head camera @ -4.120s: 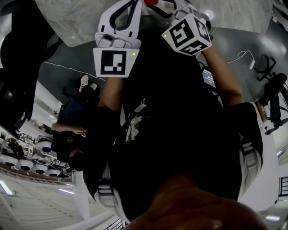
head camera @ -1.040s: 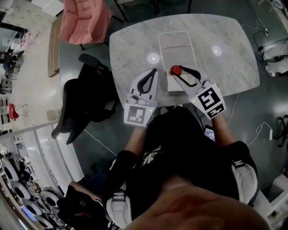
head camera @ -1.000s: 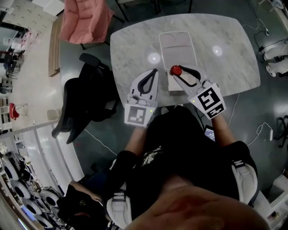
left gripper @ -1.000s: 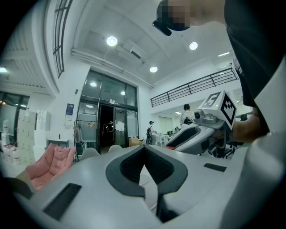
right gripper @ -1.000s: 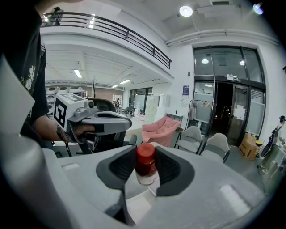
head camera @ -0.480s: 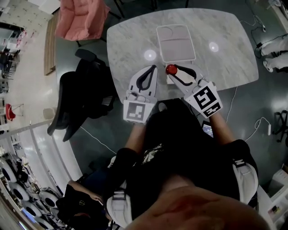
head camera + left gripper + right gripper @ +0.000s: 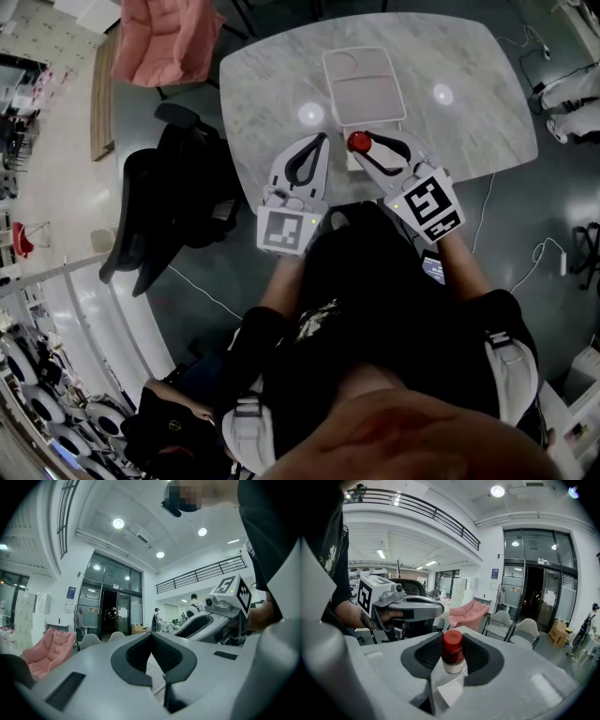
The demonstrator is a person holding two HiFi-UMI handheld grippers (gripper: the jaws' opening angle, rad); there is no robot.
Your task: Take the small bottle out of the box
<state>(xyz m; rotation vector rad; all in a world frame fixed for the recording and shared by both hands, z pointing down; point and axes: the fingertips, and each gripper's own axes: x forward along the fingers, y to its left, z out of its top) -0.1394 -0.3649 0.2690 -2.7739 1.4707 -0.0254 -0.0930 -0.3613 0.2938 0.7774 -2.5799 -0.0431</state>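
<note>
My right gripper point(image 7: 362, 143) is shut on a small bottle with a red cap point(image 7: 359, 142), which stands upright between the pads. The bottle's red cap and pale body point(image 7: 453, 652) sit just inside the fingertips. Below it lies the pale open box point(image 7: 451, 689), whose edge point(image 7: 353, 161) peeks out from under the right gripper near the marble table's point(image 7: 272, 84) front edge. The bottle hangs above the box. My left gripper point(image 7: 322, 141) hovers beside it on the left, shut, with nothing in it and its tips together point(image 7: 151, 637).
A pale two-part tray point(image 7: 364, 86) lies on the table just beyond the box. A black office chair point(image 7: 178, 202) stands to the left of the table, and a pink chair point(image 7: 155, 37) at the far left. Cables trail on the floor at right.
Both grippers have drawn back a little toward the table's near edge, away from the tray. The bottle has stayed in the right gripper's hold.
</note>
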